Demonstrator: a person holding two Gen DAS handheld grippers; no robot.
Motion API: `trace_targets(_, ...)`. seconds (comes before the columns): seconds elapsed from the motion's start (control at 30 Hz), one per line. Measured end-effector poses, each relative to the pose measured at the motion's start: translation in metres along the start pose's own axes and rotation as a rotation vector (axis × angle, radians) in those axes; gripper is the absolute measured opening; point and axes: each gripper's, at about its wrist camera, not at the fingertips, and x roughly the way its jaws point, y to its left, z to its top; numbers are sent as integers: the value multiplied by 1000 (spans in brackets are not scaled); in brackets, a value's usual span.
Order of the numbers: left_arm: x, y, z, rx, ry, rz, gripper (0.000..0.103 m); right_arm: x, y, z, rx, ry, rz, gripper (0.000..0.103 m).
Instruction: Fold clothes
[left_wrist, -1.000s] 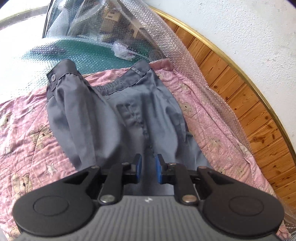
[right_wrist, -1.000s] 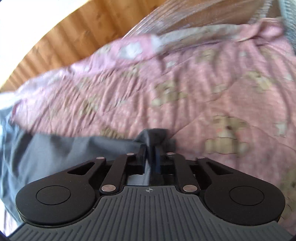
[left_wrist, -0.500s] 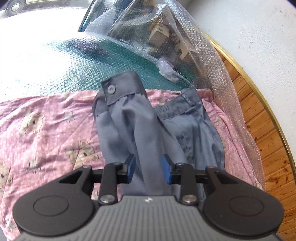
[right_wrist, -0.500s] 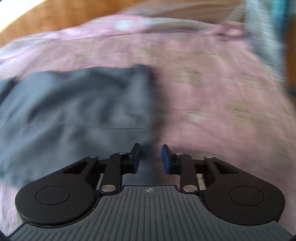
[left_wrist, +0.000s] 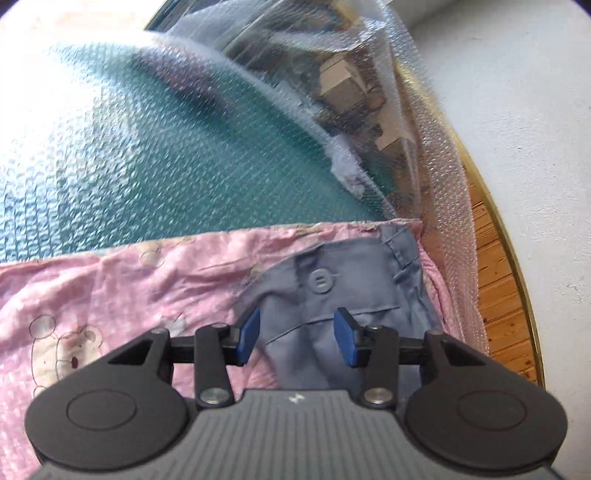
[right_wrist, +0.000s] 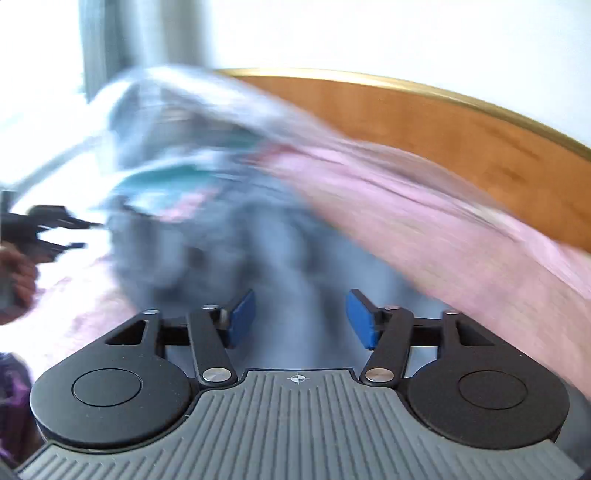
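Left wrist view: pink bear-print sheet (left_wrist: 110, 295) covers the surface, with green bubble wrap (left_wrist: 166, 147) beyond it. Left tool (left_wrist: 297, 338) is spread, blue pads empty, poised over the grey garment (left_wrist: 332, 295). The garment lies on the sheet's far right corner, its button (left_wrist: 320, 280) facing up, close to the wooden panel (left_wrist: 498, 295).

Right wrist view, heavily blurred: a hand (right_wrist: 16, 273) at the left edge. Right tool (right_wrist: 300, 319) is spread and holding nothing, with the garment directly ahead on the sheet.
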Motion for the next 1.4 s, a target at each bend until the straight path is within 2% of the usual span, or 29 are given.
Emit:
trace_targets(0.1, 21, 13, 1, -35, 26, -61, 50, 82, 86, 50, -140, 22, 154, 69)
trace_targets(0.2, 43, 23, 3, -69, 44, -130, 50, 152, 134, 72, -224, 105, 207, 69)
trace_targets(0.23, 51, 26, 3, -80, 50, -152, 50, 170, 140, 73, -229, 143, 208, 69)
trace_targets(0.27, 58, 29, 4, -92, 56, -175, 49, 187, 143, 73, -228, 185, 203, 65)
trace_targets(0.33, 63, 31, 7, -110, 56, -223, 26, 217, 138, 70, -206, 288, 194, 35)
trace_targets(0.37, 52, 25, 11, -114, 40, -249, 10, 231, 134, 68, -191, 343, 190, 6)
trace_targets(0.4, 40, 20, 14, -118, 25, -274, 9, 237, 130, 68, -181, 365, 176, 1)
trace_targets(0.47, 18, 9, 22, -126, -7, -326, 7, 217, 127, 76, -171, 289, 133, 0)
trace_targets(0.5, 7, 3, 26, -130, -22, -352, 6, 196, 128, 86, -148, 222, 151, 0)
trace_targets(0.53, -10, -6, 29, -92, -43, -348, 6, 175, 130, 94, -133, 158, 171, 0)
trace_targets(0.57, -25, -16, 30, -30, -60, -296, 6, 162, 136, 95, -142, 114, 175, 0)
trace_targets(0.6, -29, -20, 28, 5, -57, -198, 7, 158, 142, 91, -166, 95, 150, 0)
trace_targets(0.67, -4, -12, 20, -9, 16, 17, 8, 158, 156, 80, -228, 75, 80, 0)
trace_targets(0.7, 9, -7, 15, -6, 42, 86, 9, 174, 162, 69, -271, 112, 27, 0)
trace_targets(0.73, 18, -3, 10, 12, 52, 125, 9, 190, 165, 58, -285, 164, 10, 0)
trace_targets(0.77, 20, 1, 8, 16, 49, 129, 10, 199, 168, 50, -295, 192, 1, 0)
trace_targets(0.83, 10, 10, 10, 0, 25, 80, 12, 192, 176, 48, -304, 171, 12, 0)
trace_targets(0.87, 5, 15, 12, -9, 13, 55, 14, 189, 179, 47, -308, 161, 18, 0)
trace_targets(0.97, -8, 31, 22, -16, -26, 7, 31, 171, 180, 55, -309, 99, -2, 0)
trace_targets(1.07, -4, 49, 35, -79, -12, -59, 37, 156, 168, 69, -264, 37, -42, 0)
trace_targets(1.13, 1, 52, 38, -94, 9, -148, 43, 151, 150, 79, -202, 17, -63, 0)
trace_targets(1.23, 19, 41, 33, -112, 62, -311, 57, 152, 126, 87, -129, 17, -65, 0)
trace_targets(1.3, 31, 32, 28, -142, 81, -388, 74, 156, 117, 89, -94, 21, -57, 0)
trace_targets(1.37, 41, 27, 21, -171, 79, -388, 85, 160, 111, 90, -63, 26, -49, 0)
trace_targets(1.4, 47, 27, 18, -179, 80, -376, 86, 162, 108, 90, -47, 28, -46, 0)
